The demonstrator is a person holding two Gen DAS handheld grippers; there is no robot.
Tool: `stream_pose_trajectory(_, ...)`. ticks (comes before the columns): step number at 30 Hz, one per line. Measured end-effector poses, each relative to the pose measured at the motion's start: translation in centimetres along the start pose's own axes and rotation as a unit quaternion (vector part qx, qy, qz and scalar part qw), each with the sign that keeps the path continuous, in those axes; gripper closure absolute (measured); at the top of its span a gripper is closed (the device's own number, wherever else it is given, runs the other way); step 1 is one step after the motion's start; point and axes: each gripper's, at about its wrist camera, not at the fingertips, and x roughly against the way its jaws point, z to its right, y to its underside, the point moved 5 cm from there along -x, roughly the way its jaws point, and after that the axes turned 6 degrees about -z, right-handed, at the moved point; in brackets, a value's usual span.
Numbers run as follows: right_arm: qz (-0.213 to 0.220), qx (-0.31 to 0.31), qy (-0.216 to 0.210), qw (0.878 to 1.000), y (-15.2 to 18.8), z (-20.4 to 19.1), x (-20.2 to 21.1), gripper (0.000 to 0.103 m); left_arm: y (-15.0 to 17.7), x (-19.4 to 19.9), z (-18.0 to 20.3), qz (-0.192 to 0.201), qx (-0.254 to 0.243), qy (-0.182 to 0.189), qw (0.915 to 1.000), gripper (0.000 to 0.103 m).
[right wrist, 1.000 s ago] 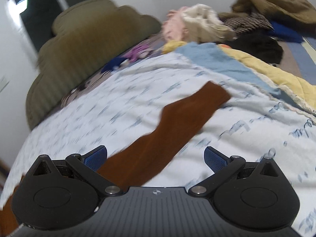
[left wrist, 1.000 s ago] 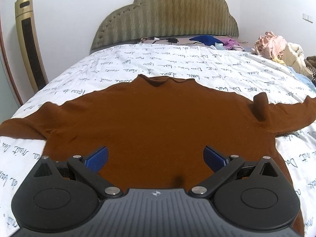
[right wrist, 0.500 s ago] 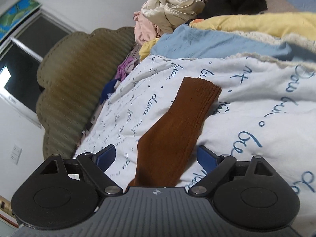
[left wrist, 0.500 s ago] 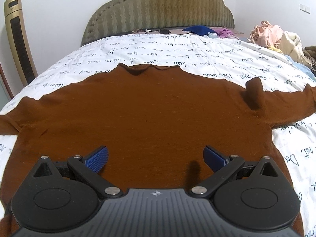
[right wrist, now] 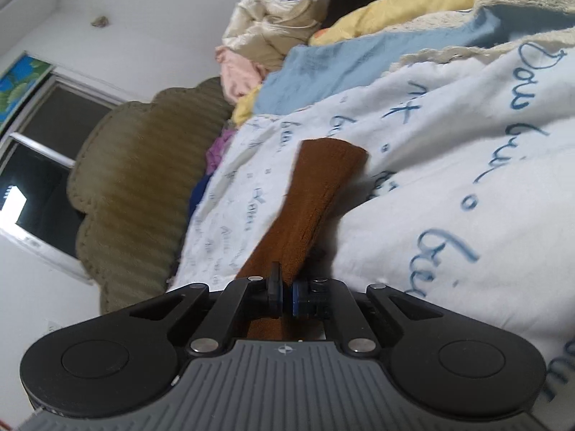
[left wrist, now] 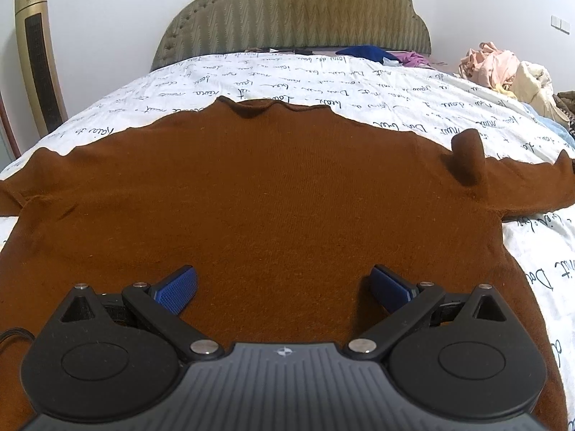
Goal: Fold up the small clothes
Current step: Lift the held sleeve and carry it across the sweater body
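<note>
One soft, light sweater (left wrist: 258, 194) lies on the bed (left wrist: 359, 82); right hand-held gripper (right wrist: 285, 296) just clenched its sleeve (right wrist: 312, 201) at 12 o'clock, left hand-held gripper (left wrist: 284, 289) released; grasp the hem.

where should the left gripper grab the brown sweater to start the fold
Probably the brown sweater's left sleeve, where it runs out flat toward the left edge of the bed. Come in low from that outer side and pinch the thin edge, since the body lies spread flat with nothing raised to catch. The left gripper hangs open over the hem; the right gripper has just closed on the other sleeve.
</note>
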Motion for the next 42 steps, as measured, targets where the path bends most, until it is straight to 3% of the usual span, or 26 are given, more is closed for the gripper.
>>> stream_pose_trajectory(5, -0.017, 0.032, -0.077, 0.996, 1.5, -4.4, 0.7, 0.093, 0.0, 0.4, -0.7, 0.000, 0.008, -0.002, 1.0000, 0.000)
stream_pose_trajectory(9, -0.049, 0.064, -0.142, 0.987, 4.6, -9.5, 1.1, 0.093, -0.1, 0.7, -1.8, -0.004, 0.013, -0.009, 0.9999, 0.000)
stream_pose_trajectory(13, -0.098, 0.101, -0.192, 0.971, 9.8, -15.0, 0.8, 0.093, -0.3, 1.4, -3.3, 0.000, 0.026, -0.014, 0.9996, 0.000)
stream_pose_trajectory(18, -0.173, 0.157, -0.223, 0.946, 18.5, -21.5, -0.8, 0.093, -0.6, 2.3, -6.1, 0.011, 0.038, -0.038, 0.9985, 0.000)
stream_pose_trajectory(21, -0.215, 0.175, -0.223, 0.935, 23.7, -23.6, -2.2, 0.093, -0.6, 2.7, -7.8, 0.015, 0.046, -0.055, 0.9973, 0.000)
stream_pose_trajectory(28, -0.281, 0.210, -0.185, 0.918, 33.1, -23.8, -4.0, 0.093, -0.4, 3.0, -10.6, 0.023, 0.046, -0.090, 0.9946, 0.000)
stream_pose_trajectory(42, -0.303, 0.351, -0.115, 0.878, 45.5, -27.1, -6.1, 0.093, 1.0, 3.8, -14.5, 0.024, 0.056, -0.121, 0.9908, 0.000)
